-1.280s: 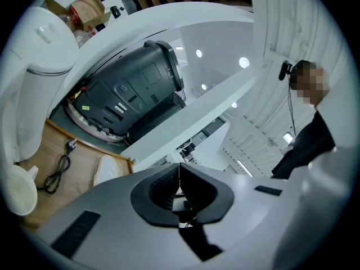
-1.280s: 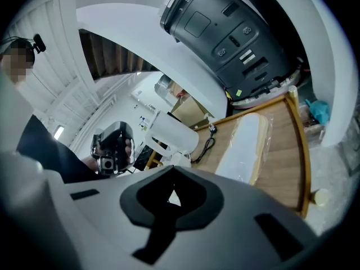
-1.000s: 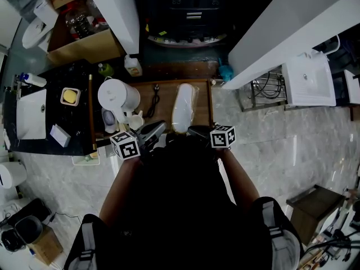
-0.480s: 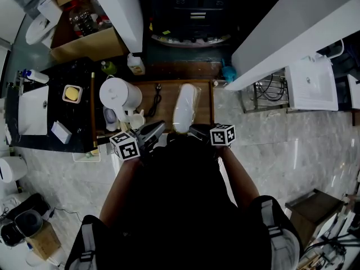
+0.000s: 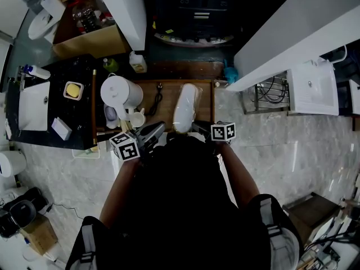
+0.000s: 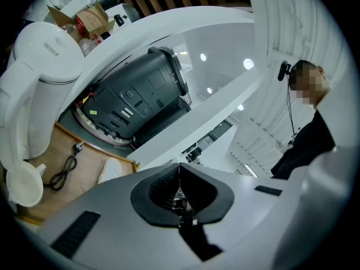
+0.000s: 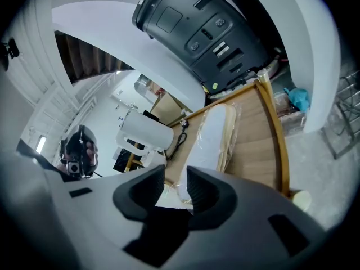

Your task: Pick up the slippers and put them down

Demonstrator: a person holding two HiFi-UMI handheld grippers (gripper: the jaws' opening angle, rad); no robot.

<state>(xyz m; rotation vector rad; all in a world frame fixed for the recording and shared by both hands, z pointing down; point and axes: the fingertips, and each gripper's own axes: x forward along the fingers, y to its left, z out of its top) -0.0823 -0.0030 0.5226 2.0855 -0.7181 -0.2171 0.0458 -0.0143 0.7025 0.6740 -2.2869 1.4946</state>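
Note:
A pair of white slippers [image 5: 185,107] wrapped in clear plastic lies lengthwise on the wooden tabletop [image 5: 166,89]. In the right gripper view the slippers [image 7: 211,134] stretch away from the jaws. My right gripper [image 5: 198,129] is at their near end. Its jaws are opening, and only the crinkled edge of the plastic shows in the gap, with the pads off it. My left gripper [image 5: 153,131] hangs just left of the slippers, jaws shut with nothing in them. The left gripper view shows the slippers [image 6: 115,170] low on the left, beyond my left gripper [image 6: 180,198].
A white kettle [image 5: 120,93], a small white cup [image 5: 136,119] and a black power cord [image 5: 155,99] share the left half of the wood. A dark machine [image 5: 191,10] stands beyond it. A black counter with a sink [image 5: 34,106] is at the left. A white basin [image 5: 309,83] is at the right.
My right gripper has sunk a little at the near end of the slippers. The left gripper has stayed put and the slippers have not moved on the wood.

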